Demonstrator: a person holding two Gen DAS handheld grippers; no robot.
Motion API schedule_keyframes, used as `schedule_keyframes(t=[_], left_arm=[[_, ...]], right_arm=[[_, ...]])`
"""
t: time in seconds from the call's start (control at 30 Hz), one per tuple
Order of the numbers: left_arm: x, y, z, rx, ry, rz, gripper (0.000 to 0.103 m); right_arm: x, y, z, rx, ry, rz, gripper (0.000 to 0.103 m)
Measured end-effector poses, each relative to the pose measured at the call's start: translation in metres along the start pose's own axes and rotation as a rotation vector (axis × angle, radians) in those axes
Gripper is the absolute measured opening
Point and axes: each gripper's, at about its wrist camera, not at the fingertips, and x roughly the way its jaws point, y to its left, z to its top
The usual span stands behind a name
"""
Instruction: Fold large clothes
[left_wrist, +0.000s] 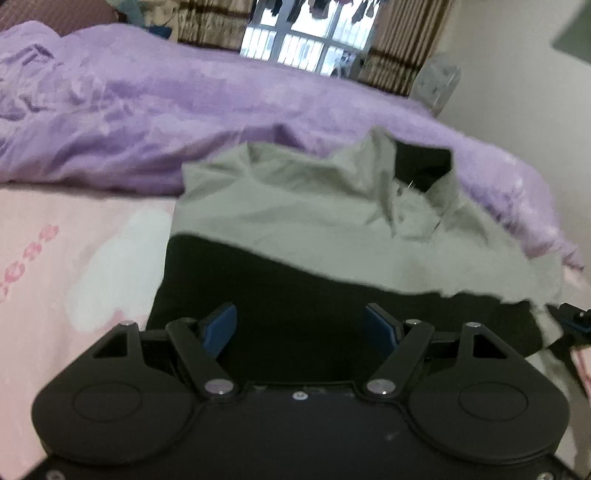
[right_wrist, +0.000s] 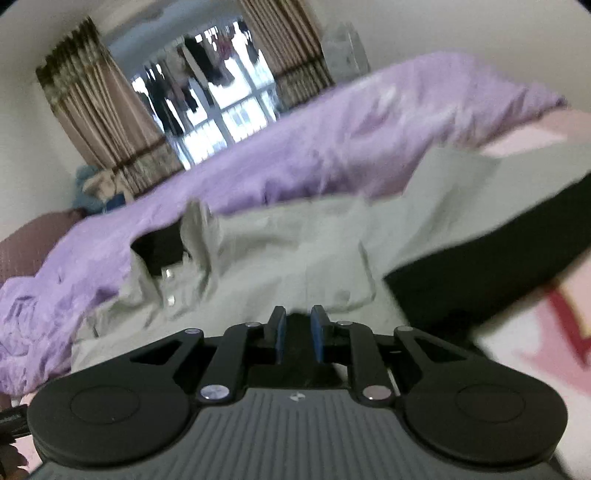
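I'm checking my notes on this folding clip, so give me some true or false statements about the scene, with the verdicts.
1. The left gripper is open. True.
2. The blanket behind the jacket is green. False: it is purple.
3. The jacket is grey-green with a black part nearest the left gripper. True.
4. The jacket hangs from a hanger. False: it lies on the bed, partly on the pink sheet.

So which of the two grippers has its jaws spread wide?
The left gripper: its jaws stand far apart over black cloth; the right gripper's are nearly together.
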Motion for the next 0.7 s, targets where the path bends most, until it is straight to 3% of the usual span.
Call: schedule_keyframes(t=[0.13, 0.2, 0.27, 0.4, 0.47, 0.6, 0.7], left_arm=[[0.022, 0.01, -0.009, -0.026, 0.062, 0.049, 0.077], [0.02, 0.009, -0.008, -0.02, 0.056, 0.06, 0.077], [0.014, 0.009, -0.003, -0.03, 0.06, 0.053, 0.077], [-0.005, 0.007, 0.001, -0.012, 0.039, 0.057, 0.077], [-0.014, 0.008, -0.001, 0.001, 0.031, 0.058, 0.077], [-0.027, 0.012, -0.011, 0.0, 0.024, 0.061, 0.077], [-0.028, 0.014, -0.016, -0.001, 0.021, 0.071, 0.077]], right_arm=[[0.025, -0.01, -0.01, 0.001, 0.065, -0.058, 0.021], [0.025, -0.017, -0.011, 0.0, 0.078, -0.035, 0.021], [0.016, -0.022, -0.003, 0.001, 0.077, -0.027, 0.028], [-0.028, -0.073, 0.025, 0.101, -0.038, -0.007, 0.05], [-0.044, -0.111, 0.038, 0.166, -0.092, -0.067, 0.053], [-0.071, -0.196, 0.055, 0.291, -0.183, -0.274, 0.053], [-0.076, -0.251, 0.061, 0.4, -0.207, -0.322, 0.053]])
